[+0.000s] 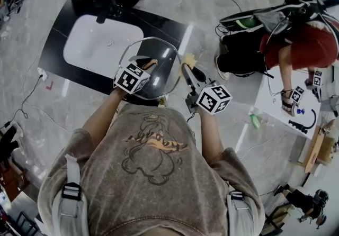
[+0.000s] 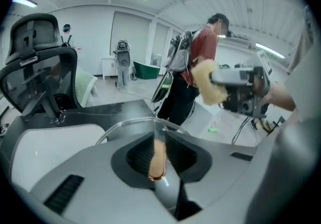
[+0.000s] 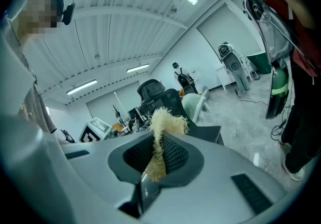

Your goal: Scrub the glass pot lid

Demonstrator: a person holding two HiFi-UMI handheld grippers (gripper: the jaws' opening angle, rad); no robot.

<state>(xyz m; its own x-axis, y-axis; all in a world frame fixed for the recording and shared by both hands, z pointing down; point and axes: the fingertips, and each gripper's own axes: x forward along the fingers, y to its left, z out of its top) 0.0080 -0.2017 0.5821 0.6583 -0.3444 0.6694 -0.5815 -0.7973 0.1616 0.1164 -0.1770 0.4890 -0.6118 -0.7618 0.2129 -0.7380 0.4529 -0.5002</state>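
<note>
The person has the glass pot lid [image 1: 167, 73] up in the air in front of their chest, above the near edge of the black counter [image 1: 55, 44] with the white basin [image 1: 95, 44]. The left gripper [image 1: 148, 65] is clamped on the lid's brownish handle, with the jaws pinched right onto it in the left gripper view. The right gripper [image 1: 188, 72] is closed on a straw-coloured scrubber [image 1: 188, 61], and the fibres stick out past the pads.

The scrubber sits just beside the lid's right rim (from the left gripper view it looks like it's not touching the glass yet). So this looks like the line-up just before a scrubbing pass. The next move probably needs the scrubber pressed flat on the glass and rubbed across it. The left grip has to stay firm so the lid doesn't swivel on its handle.
</note>
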